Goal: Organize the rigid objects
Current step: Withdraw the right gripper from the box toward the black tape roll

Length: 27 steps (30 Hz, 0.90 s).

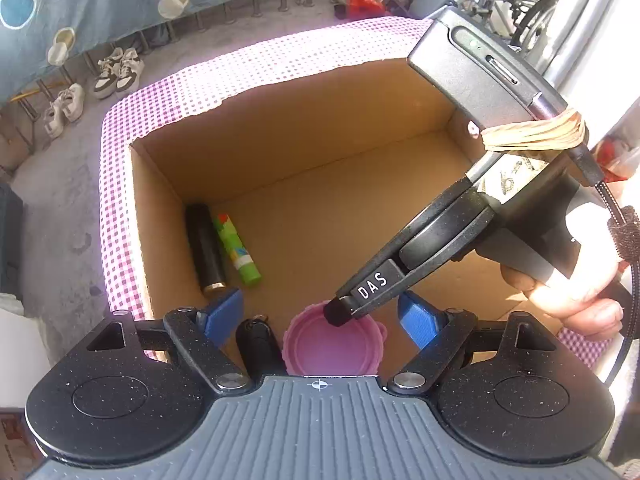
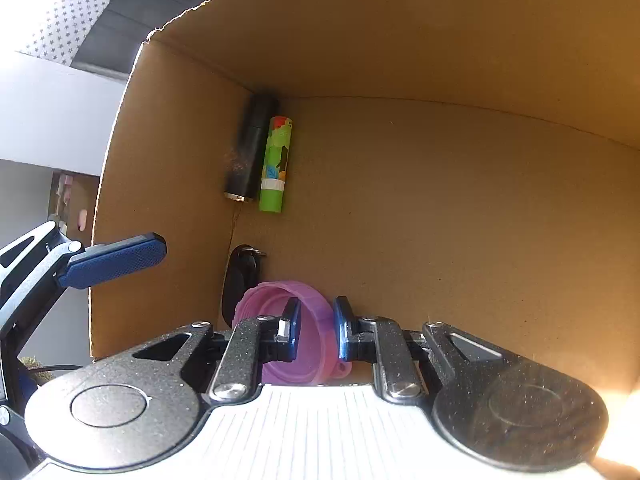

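As tilted steeply downward, right hand-held gripper [image 2: 316, 330]

I look past a table under a pink-and-white checked cloth [image 1: 160, 92] to a sunlit grey concrete floor [image 1: 52, 184]. Pale sneakers [image 1: 120, 70] stand beside a blue spotted cloth [image 1: 100, 4]. A wheelchair [image 1: 516, 4] sits far right.

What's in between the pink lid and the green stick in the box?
Nothing. In both wrist views, only bare cardboard floor of the box lies between the pink lid and the green stick. The black key fob sits off to the side.
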{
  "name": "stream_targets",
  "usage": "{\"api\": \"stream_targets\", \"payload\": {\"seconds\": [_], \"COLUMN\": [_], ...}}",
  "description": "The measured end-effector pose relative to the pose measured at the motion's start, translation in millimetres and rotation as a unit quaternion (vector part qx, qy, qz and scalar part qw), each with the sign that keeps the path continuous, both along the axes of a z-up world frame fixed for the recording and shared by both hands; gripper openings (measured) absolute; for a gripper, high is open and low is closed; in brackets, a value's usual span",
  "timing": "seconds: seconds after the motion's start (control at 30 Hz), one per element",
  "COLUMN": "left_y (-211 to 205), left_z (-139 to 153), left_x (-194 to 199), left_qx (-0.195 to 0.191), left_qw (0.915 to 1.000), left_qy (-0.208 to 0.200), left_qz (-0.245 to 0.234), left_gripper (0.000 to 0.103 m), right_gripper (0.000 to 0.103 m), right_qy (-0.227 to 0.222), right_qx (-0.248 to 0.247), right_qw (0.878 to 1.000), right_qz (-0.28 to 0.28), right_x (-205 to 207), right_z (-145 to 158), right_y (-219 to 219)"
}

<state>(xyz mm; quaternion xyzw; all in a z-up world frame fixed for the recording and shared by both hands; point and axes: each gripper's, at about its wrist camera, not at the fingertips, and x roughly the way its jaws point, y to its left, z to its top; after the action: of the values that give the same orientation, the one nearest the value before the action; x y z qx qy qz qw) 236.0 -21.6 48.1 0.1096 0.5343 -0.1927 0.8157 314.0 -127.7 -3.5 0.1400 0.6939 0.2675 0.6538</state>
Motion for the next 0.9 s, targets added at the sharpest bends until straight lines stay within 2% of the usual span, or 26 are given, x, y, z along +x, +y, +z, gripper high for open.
{"api": "stream_targets", "payload": {"seconds": [0.2,0.3,0.5,0.67,0.73,0.8,0.9], "left_y": [9.6,13.7,26.6,35.2,36.4,34.8,28.9], "left_z": [3.3,11.4,39.9,59.5,62.5,60.9,53.6], "left_x": [-4.0,-10.5,-40.2,-86.2,-105.6,-123.2,-145.8], "left_qx": [-0.012,-0.025,-0.065,-0.095,-0.109,-0.122,-0.131], "left_qw": [0.9999,0.9995,0.996,0.9899,0.9867,0.9843,0.9824], "left_qy": [-0.001,-0.011,-0.054,-0.1,-0.115,-0.123,-0.13], "left_qz": [0.012,0.016,0.029,0.033,0.036,0.036,0.03], "left_gripper": [0.085,0.085,0.085,0.088,0.09,0.092,0.094], "right_gripper": [0.021,0.022,0.024,0.026,0.037,0.044,0.044], "right_qy": [0.003,-0.004,-0.078,-0.155,-0.189,-0.218,-0.238], "right_qx": [0.038,0.058,0.125,0.177,0.188,0.199,0.2], "right_qw": [0.999,0.997,0.983,0.96,0.947,0.932,0.917], "right_qz": [-0.036,-0.058,-0.108,-0.155,-0.179,-0.209,-0.249], "right_x": [4.3,1.0,-37.4,-104.9,-140.3,-176.9,-223.1], "right_z": [6.9,23.1,80.1,127.3,136.0,139.5,127.1], "right_y": [-7.9,-23.4,-77.6,-137.3,-159.1,-179.4,-192.4]}}
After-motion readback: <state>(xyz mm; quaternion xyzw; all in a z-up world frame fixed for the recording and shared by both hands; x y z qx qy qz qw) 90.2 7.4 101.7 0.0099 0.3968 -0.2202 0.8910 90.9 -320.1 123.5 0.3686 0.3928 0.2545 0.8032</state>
